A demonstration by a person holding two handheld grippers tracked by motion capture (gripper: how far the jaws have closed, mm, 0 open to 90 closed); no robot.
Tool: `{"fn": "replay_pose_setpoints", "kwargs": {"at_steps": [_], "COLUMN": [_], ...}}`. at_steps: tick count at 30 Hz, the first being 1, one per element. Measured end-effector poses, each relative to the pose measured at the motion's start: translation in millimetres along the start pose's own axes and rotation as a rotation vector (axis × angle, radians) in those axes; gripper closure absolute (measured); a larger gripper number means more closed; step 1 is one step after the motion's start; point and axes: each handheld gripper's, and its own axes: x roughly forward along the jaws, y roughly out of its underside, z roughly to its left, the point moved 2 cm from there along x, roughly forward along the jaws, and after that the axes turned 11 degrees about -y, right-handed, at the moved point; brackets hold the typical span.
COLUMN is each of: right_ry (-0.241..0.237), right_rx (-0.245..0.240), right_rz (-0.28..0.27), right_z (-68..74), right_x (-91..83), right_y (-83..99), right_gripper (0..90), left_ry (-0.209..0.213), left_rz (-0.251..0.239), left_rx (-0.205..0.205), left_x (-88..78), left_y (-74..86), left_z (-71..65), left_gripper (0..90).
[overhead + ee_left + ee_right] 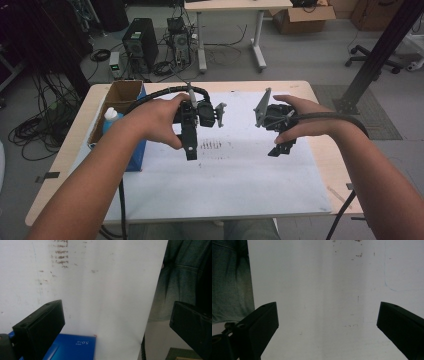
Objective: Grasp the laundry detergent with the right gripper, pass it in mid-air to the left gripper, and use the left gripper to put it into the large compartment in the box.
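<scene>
At the table's (75, 145) left edge stands a box (122, 95) with a blue side, a white bottle (111, 119) upright in it. Just right of it, my left gripper (191, 145) hangs over the white sheet (225, 175), its jaws wide apart and empty. In the left gripper view the box's blue corner (75, 346) lies low between the jaws, nearer the left one, below and clear of both. Faint brown marks (211, 145) on the sheet sit just beside this gripper's tip. Further right, well apart from the box, my right gripper (280, 146) hovers over bare sheet, jaws also spread wide, holding nothing.
</scene>
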Motion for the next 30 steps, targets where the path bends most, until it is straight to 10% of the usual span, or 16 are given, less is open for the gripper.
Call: {"fn": "replay_pose_setpoints", "kwargs": {"at_steps": [30], "right_ry": [0.005], "right_rx": [-0.002], "right_rz": [-0.006], "right_z": [-0.1], "right_x": [-2.1], "right_y": [-1.9], "right_gripper": [4.0], "left_ry": [-0.005], "left_rz": [0.018], "left_rx": [-0.011], "left_x": [-2.6], "left_y": [13.0], "left_z": [3.4], "left_gripper": [0.2]}}
